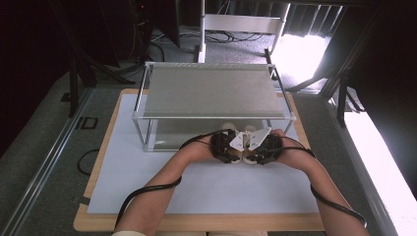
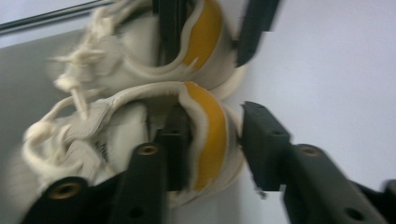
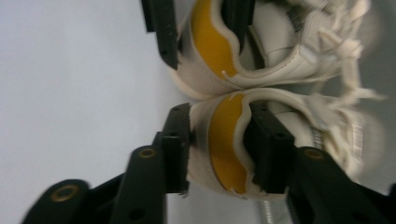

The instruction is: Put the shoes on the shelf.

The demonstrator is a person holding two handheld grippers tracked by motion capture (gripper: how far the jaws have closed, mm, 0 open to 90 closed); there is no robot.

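A pair of cream-white lace-up shoes with yellow heel linings lies side by side on the white mat, toes pointing under the metal rack. My left gripper (image 1: 229,148) (image 2: 212,140) is shut on the heel of the left shoe (image 1: 227,127) (image 2: 116,126), one jaw inside the shoe and one outside. In the same way, my right gripper (image 1: 263,148) (image 3: 219,144) is shut on the heel of the right shoe (image 1: 250,129) (image 3: 299,130). The two grippers almost touch. Each gripper view also shows the other shoe (image 2: 140,51) (image 3: 280,42) with the other gripper's jaws on its heel.
A metal rack (image 1: 211,91) with a flat grey top shelf stands on thin legs at the far half of the white mat (image 1: 196,184), just ahead of the grippers. The mat covers a wooden table (image 1: 196,222). Cables trail along both forearms.
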